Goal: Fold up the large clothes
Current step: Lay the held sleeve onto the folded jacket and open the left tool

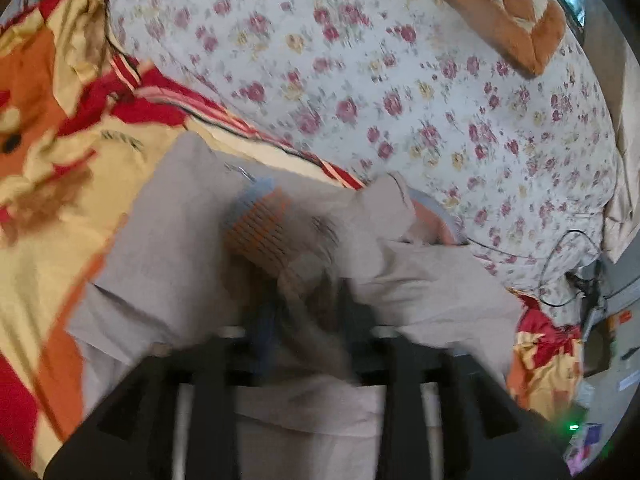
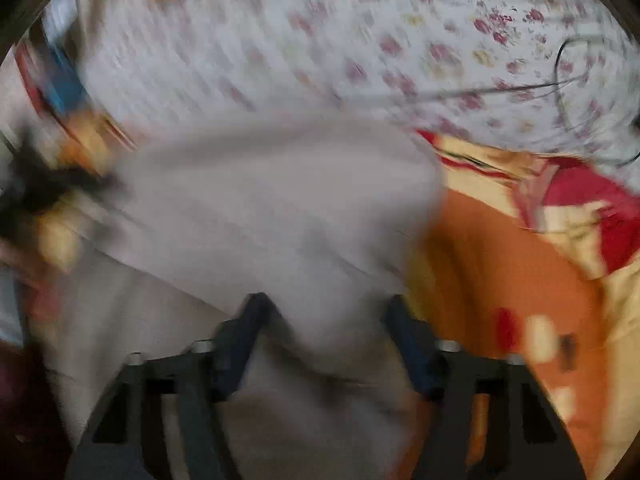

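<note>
Mid-fold, by my read: one grey garment (image 1: 168, 240) lay on the cartoon blanket (image 1: 52, 200) on the bed, over the floral sheet (image 1: 360, 60). Left gripper (image 1: 308, 292) had its fingers pinched on a bunched grey fold near the orange striped print (image 1: 256, 224). Right gripper (image 2: 324, 312) had its fingers apart, cloth between them; grip unclear, heavy blur. Next move likely needs both edges carried over together. Count: one garment, one blanket, two grippers.
</note>
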Motion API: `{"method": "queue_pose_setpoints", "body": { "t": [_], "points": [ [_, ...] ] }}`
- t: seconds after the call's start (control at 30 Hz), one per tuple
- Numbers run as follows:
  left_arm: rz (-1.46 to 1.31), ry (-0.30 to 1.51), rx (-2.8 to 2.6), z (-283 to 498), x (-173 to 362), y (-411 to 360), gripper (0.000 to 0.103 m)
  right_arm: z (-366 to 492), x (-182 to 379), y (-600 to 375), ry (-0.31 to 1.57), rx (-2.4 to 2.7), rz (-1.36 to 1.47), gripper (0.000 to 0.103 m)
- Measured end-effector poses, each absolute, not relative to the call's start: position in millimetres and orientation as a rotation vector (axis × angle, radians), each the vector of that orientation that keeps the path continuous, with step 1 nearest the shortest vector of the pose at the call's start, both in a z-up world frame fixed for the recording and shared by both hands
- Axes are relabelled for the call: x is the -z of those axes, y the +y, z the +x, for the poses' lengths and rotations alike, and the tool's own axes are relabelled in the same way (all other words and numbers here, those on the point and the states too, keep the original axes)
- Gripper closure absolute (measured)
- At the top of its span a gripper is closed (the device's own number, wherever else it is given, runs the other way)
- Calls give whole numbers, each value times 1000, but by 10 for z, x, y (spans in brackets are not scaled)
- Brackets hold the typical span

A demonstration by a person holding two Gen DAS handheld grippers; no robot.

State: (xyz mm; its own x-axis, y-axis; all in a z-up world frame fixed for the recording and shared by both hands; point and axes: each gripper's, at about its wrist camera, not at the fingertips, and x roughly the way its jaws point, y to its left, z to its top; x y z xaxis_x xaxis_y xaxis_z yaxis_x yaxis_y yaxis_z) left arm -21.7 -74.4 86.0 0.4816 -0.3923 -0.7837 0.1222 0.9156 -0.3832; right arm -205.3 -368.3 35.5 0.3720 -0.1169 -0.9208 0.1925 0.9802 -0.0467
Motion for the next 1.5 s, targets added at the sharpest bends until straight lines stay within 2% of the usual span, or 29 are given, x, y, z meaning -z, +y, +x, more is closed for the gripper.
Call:
{"method": "queue_pose_setpoints", "body": {
  "t": [0.1, 0.17, 0.23, 0.27, 0.3, 0.37, 0.47, 0.5, 0.63, 0.67, 0.77, 0.8, 0.97, 1.03, 1.07, 1.13, 1.17, 1.27, 1.43, 1.5],
  "points": [
    [-280, 914, 240, -224, -991, -464, 35, -2182, -451, -3817, 1156, 145, 194, 60],
    [-283, 909, 208, -193, -974, -336, 26, -2209, -677, -3942, 1062, 102, 302, 60],
    [-312, 950, 204, -128, -865, -264, 26, -2149, -858, -4081, 967, 132, 373, 45],
    [-327, 975, 204, -93, -804, -260, 26, -2088, -899, -4138, 938, 159, 392, 30],
    [-352, 1002, 213, -58, -734, -252, 26, -2018, -913, -4173, 931, 180, 397, 29],
    [-417, 1042, 251, 4, -616, -266, 26, -1794, -887, -4199, 958, 221, 384, 29],
    [-483, 1037, 329, 71, -556, -356, 20, -1542, -822, -4120, 970, 201, 359, 36],
    [-484, 1030, 336, 101, -549, -402, 20, -1468, -784, -4085, 969, 198, 347, 41],
    [-472, 1045, 381, 203, -510, -584, 20, -1066, -408, -4158, 990, 273, 343, 44],
    [-460, 1065, 387, 215, -496, -622, 22, -1005, -317, -4184, 1006, 296, 343, 45],
    [-376, 1074, 435, 176, -509, -750, 73, -903, -143, -4253, 1011, 351, 360, 45],
    [-352, 1071, 439, 158, -535, -765, 79, -918, -177, -4256, 1008, 348, 365, 44],
    [-359, 1014, 429, -96, -817, -622, 83, -1308, -546, -4238, 971, 310, 379, 42],
    [-315, 976, 391, -250, -921, -568, 83, -1494, -664, -4200, 976, 297, 355, 35],
    [-279, 962, 356, -278, -930, -573, 80, -1589, -690, -4185, 985, 298, 341, 29],
    [-226, 949, 310, -252, -839, -618, 52, -1719, -647, -4158, 1006, 294, 322, 25],
    [-209, 967, 299, -196, -762, -639, 29, -1761, -576, -4130, 1030, 291, 311, 24],
    [-227, 1047, 229, -86, -604, -536, 28, -1763, -404, -4064, 1115, 343, 266, 27],
    [-251, 956, 216, -194, -868, -372, 28, -1973, -802, -3925, 970, 299, 290, 27],
    [-203, 926, 220, -222, -900, -432, 21, -1928, -808, -3749, 983, 216, 264, 29]
  ]
}}
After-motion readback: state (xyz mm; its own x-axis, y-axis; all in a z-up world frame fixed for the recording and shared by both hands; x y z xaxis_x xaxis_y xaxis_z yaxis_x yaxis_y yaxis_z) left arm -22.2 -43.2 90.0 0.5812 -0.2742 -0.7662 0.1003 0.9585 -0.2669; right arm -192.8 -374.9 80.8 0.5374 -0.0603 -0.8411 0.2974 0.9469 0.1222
